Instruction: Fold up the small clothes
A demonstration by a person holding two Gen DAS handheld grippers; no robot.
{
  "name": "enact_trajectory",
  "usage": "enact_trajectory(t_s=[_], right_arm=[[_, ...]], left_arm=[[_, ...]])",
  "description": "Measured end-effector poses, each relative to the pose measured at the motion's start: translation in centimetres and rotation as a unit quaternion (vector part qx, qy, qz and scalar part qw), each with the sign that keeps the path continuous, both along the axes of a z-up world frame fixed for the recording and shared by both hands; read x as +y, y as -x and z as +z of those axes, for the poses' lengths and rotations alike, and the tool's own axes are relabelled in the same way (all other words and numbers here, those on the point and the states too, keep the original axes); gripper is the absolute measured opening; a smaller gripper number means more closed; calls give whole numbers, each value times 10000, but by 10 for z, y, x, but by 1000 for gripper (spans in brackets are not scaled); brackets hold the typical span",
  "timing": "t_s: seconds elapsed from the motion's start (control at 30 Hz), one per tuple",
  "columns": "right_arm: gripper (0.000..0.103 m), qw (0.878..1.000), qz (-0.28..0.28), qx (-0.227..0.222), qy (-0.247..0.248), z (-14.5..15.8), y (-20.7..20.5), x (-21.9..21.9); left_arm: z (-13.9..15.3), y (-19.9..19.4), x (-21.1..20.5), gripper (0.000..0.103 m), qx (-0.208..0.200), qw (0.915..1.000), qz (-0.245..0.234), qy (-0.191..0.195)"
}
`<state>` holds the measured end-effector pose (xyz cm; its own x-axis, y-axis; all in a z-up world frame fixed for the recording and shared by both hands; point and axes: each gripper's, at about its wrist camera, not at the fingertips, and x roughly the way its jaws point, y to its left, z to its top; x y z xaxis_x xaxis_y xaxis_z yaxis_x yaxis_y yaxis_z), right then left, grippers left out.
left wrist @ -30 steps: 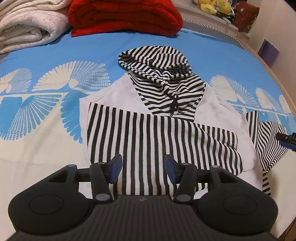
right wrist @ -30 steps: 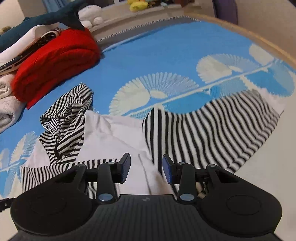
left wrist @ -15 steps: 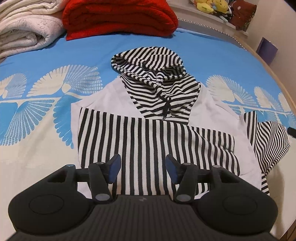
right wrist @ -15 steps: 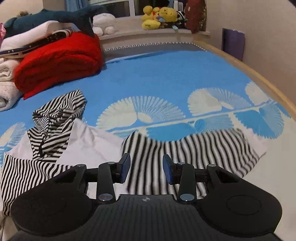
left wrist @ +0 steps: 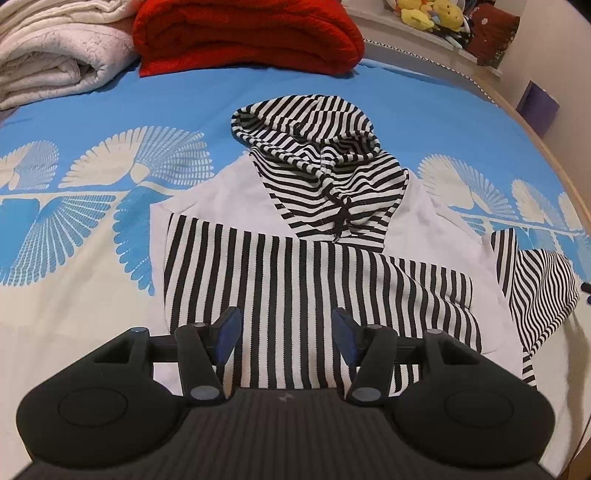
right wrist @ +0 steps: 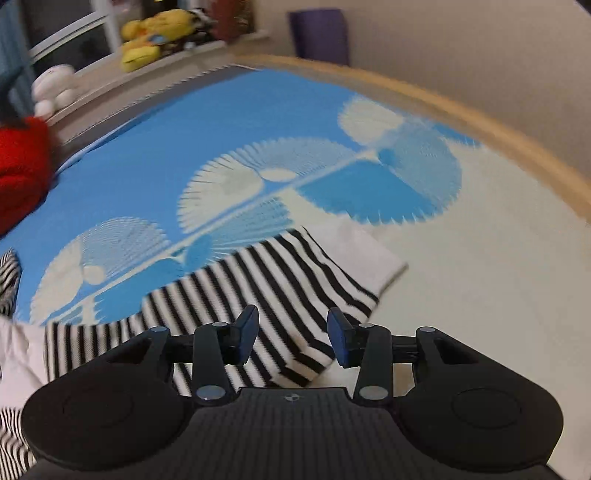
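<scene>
Bedspread (left wrist: pixel 74 302) lies bare around the hoodie (left wrist: pixel 295 258); folded blankets (left wrist: pixel 243 33) seemingly crowd the far edge

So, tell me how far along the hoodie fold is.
Done: one striped sleeve lies folded across the hoodie chest. In hand: nothing; the left gripper and right gripper are both open, the right above the other sleeve, which is spread out on the bed. Left: that sleeve, hood and body.
</scene>
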<state>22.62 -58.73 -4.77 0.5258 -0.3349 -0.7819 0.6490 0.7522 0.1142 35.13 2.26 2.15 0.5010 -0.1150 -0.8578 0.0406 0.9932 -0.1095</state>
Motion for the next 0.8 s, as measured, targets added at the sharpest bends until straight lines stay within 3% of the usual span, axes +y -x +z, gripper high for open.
enact_trajectory(t_s=[0.2, 0.33, 0.37, 0.4, 0.47, 0.57, 0.63, 0.7, 0.77, 0.8], right_arm=[[43, 9977, -509, 167, -419, -37, -3, -21], [41, 9925, -955, 52, -759, -51, 2, -31], [35, 9926, -987, 32, -706, -51, 1, -30], [21, 9931, -977, 29, -643, -51, -1, -29], [5, 9934, -948, -61, -637, -51, -2, -29], [4, 9916, -1138, -227, -571, -44, -1, -27], [3, 9919, -1209, -297, -268, -30, -6, -20], [3, 9942, -929, -407, 365, -6, -18, 4], [3, 9899, -260, -656, 1228, 27, -35, 50], [3, 9821, 208, -918, 1631, 46, -43, 83]], left_arm=[[-1, -2, 2, 60, 40, 10000, 52, 37], [-1, -2, 4, 60, 48, 10000, 70, 52], [-1, -2, 4, 60, 48, 9999, 76, 59], [-1, -3, 5, 60, 48, 9999, 84, 67], [-1, -3, 7, 60, 48, 9999, 97, 79], [0, -3, 11, 60, 38, 9999, 138, 73], [1, -3, 16, 60, 25, 9998, 199, 74], [4, -3, 23, 60, -1, 9996, 282, 98], [9, -4, 33, 60, -41, 9991, 386, 147], [12, -4, 37, 60, -64, 9989, 433, 177]])
